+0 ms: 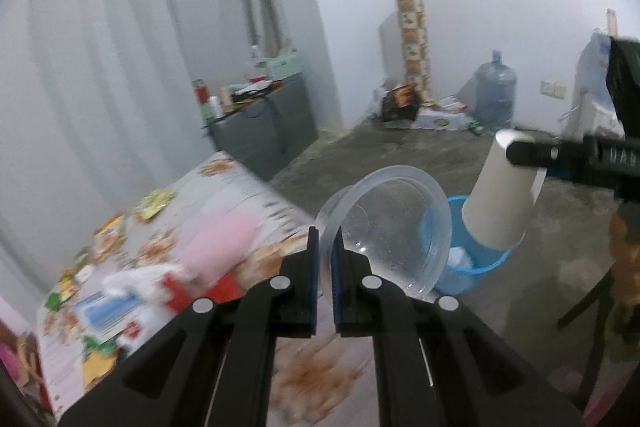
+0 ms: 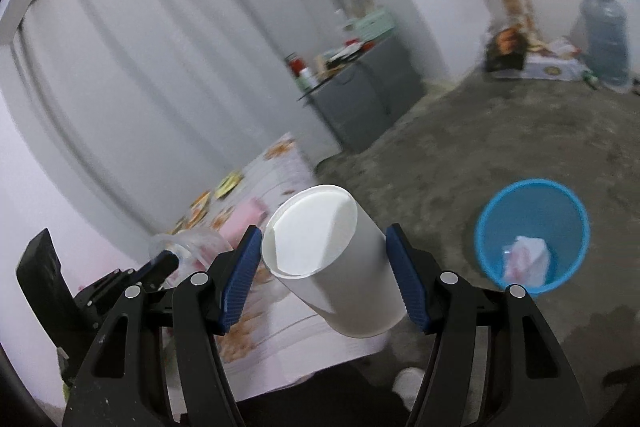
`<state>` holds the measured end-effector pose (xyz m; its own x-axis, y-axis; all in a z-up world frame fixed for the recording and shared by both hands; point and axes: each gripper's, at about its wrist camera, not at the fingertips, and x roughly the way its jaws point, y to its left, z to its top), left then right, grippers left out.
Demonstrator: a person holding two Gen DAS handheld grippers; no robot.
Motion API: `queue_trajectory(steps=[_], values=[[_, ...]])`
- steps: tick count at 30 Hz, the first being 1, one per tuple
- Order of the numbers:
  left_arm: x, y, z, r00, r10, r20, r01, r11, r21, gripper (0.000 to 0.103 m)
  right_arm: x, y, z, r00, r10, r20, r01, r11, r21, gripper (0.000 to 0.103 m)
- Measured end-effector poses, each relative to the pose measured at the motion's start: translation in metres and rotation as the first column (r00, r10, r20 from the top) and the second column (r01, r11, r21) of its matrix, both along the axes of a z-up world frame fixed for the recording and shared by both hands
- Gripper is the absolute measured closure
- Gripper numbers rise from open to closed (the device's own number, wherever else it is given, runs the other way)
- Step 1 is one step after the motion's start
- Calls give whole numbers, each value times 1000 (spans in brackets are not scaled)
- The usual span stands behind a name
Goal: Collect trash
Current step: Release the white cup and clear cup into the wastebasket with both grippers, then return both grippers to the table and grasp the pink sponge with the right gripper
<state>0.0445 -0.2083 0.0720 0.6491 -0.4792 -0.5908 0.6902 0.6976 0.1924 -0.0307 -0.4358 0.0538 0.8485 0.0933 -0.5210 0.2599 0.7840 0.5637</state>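
i have my left gripper pinched tight on the rim of a clear plastic bowl, the wall of it squeezed between the blue pads, bowl tipped on its side and empty as far as i can see through it. my right gripper stands wide but is clamped across a white paper cup, one pad on each flank; the cup lies tilted with its mouth toward the camera, and i see nothing inside it. both pieces are off the table and carried in the air, past the table's edge on the side of the bin.

so i judge the job part done: two items lifted, neither dropped yet. behind and beside the tools the flowered table holds plenty: a pink soft thing, white crumpled paper, red and blue-white packaging, and small yellow-orange wrappers toward the far end. all of that is left to gather, i think.

further out on the concrete floor sits the blue mesh bin, upright, open, apart from the table. it holds one crumpled white wad at the bottom and otherwise looks nearly bare.
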Motion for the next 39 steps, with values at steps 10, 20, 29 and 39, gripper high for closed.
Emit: queue_trajectory(steps=[10,20,29,39], values=[[29,-124,-30,935,-185,-302,184,982,-31,98,-25,-81,-45,957,-273,-98,279,958,64,43],[65,-253,-118,847,-183,-499,257,963,84,98,-14,-149,-115,898,-374,-231,415,895,163,43],[82,-320,-173,854,-87,-512,206,962,180,57,13,-206,-193,820,-412,-398,518,829,211,25],[82,-270,-116,854,-124,-505,174,983,53,43,-15,-179,-170,811,-449,-376,533,831,158,24]])
